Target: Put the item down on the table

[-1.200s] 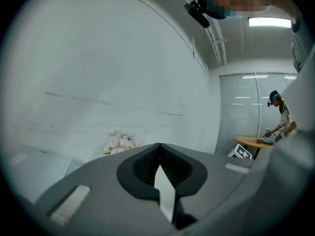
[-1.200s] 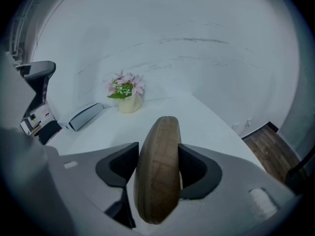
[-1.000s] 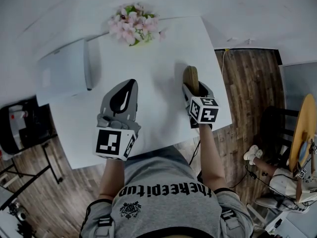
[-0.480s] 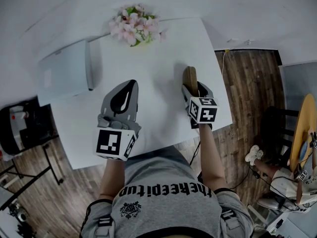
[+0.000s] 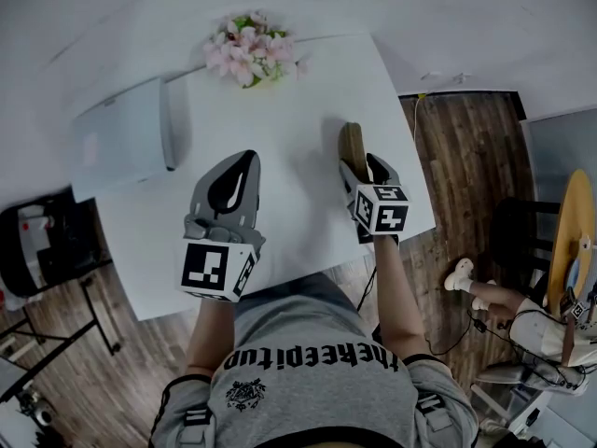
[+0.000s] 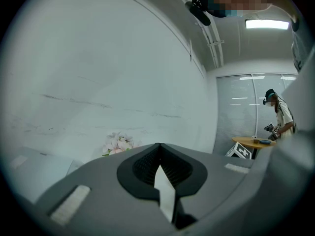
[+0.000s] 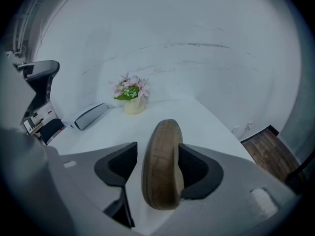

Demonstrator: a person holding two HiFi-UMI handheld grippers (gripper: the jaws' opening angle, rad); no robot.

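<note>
A brown wooden oval item (image 7: 162, 166) stands on its edge between the jaws of my right gripper (image 7: 157, 154), low over the white table (image 5: 280, 129). Its right side lies against the right pad. A thin strip of white table shows between its left side and the left pad, so the jaws stand slightly open around it. In the head view the wooden item (image 5: 353, 147) sticks out ahead of the right gripper (image 5: 364, 171) near the table's right edge. My left gripper (image 5: 233, 189) hovers over the table's middle, shut and empty, as the left gripper (image 6: 158, 166) view also shows.
A pot of pink flowers (image 5: 250, 47) stands at the table's far edge. A flat grey-white box (image 5: 121, 136) lies at the far left. The table's right edge (image 5: 410, 147) drops to wooden floor close beside the right gripper. A person stands by a round table (image 6: 256, 141) far off.
The wooden item has shifted slightly left and looks narrower than before. The right gripper has barely moved. The left gripper has stayed in place.
</note>
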